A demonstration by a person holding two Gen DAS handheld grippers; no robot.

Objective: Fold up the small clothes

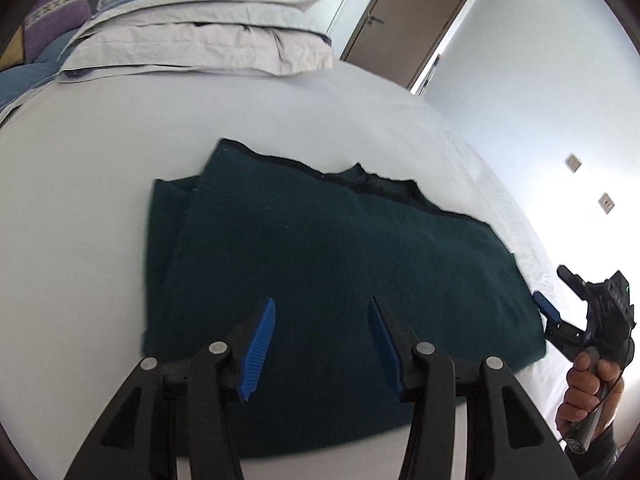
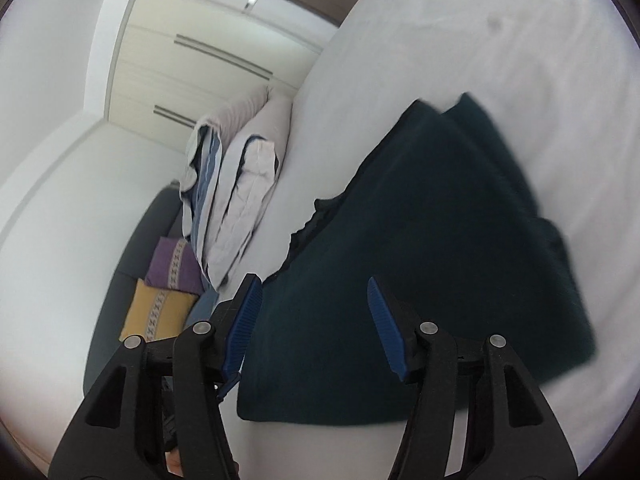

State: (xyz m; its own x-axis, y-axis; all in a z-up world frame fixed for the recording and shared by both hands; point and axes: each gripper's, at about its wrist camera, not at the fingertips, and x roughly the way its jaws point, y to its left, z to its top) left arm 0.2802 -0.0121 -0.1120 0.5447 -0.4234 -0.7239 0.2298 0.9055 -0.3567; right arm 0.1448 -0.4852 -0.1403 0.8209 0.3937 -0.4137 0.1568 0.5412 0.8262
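Note:
A dark green garment (image 1: 320, 264) lies folded flat on the white bed (image 1: 120, 128); it also shows in the right wrist view (image 2: 420, 264). My left gripper (image 1: 322, 308) is open and empty, hovering over the garment's near edge. My right gripper (image 2: 314, 292) is open and empty above the garment's other side. In the left wrist view the right gripper (image 1: 546, 308) sits at the garment's right edge, held by a hand (image 1: 588, 392).
A stack of folded bedding and pillows (image 1: 208, 36) lies at the head of the bed. Purple (image 2: 172, 266) and yellow (image 2: 156, 312) cushions sit on a dark sofa beside the bed. A brown door (image 1: 408, 20) and white wardrobes (image 2: 200, 60) stand beyond.

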